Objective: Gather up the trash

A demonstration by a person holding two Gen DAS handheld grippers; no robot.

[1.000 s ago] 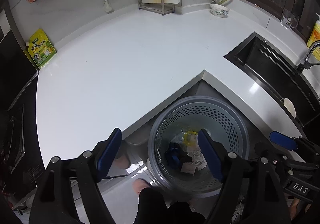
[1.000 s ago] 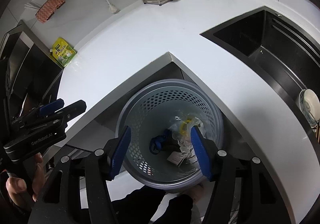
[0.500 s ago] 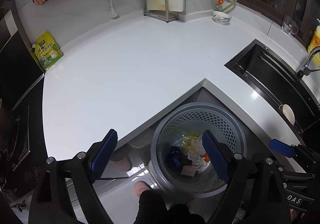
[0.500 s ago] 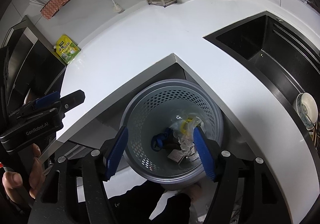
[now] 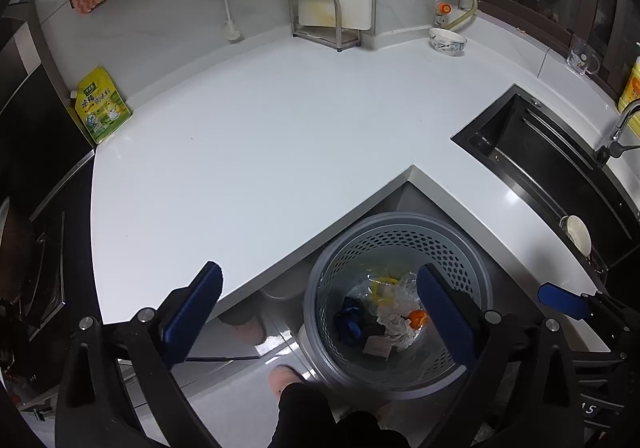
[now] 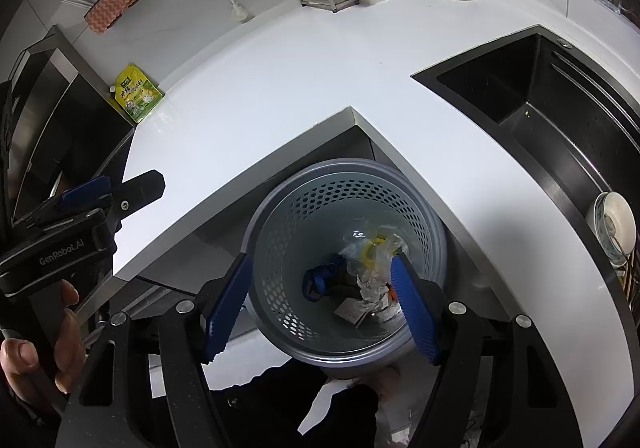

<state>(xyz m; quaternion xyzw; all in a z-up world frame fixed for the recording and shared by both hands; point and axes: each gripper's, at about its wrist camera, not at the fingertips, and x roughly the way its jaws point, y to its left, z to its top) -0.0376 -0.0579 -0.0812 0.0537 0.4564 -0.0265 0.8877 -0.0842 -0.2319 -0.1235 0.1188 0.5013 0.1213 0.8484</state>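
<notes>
A grey perforated trash bin point(image 5: 400, 236) stands on the floor in the inner corner of the white counter point(image 5: 260, 135); it also shows in the right wrist view point(image 6: 344, 183). Inside lies trash point(image 5: 390, 312): crumpled clear plastic, paper, a blue piece, a yellow ring, an orange bit. My left gripper point(image 5: 320, 308) is open and empty, high above the bin's left side. My right gripper point(image 6: 320, 304) is open and empty, above the bin. Each gripper shows at the edge of the other's view.
A yellow-green seasoning pouch point(image 5: 102, 105) leans at the counter's far left. A bowl point(image 5: 447, 41), a metal rack point(image 5: 324, 21) and a brush point(image 5: 230, 19) stand along the back wall. A black sink point(image 5: 552, 167) is on the right. A slippered foot point(image 5: 284, 374) is beside the bin.
Both grippers have risen and drawn back a little from the bin, so more of the back wall shows. Both stay open and empty.
</notes>
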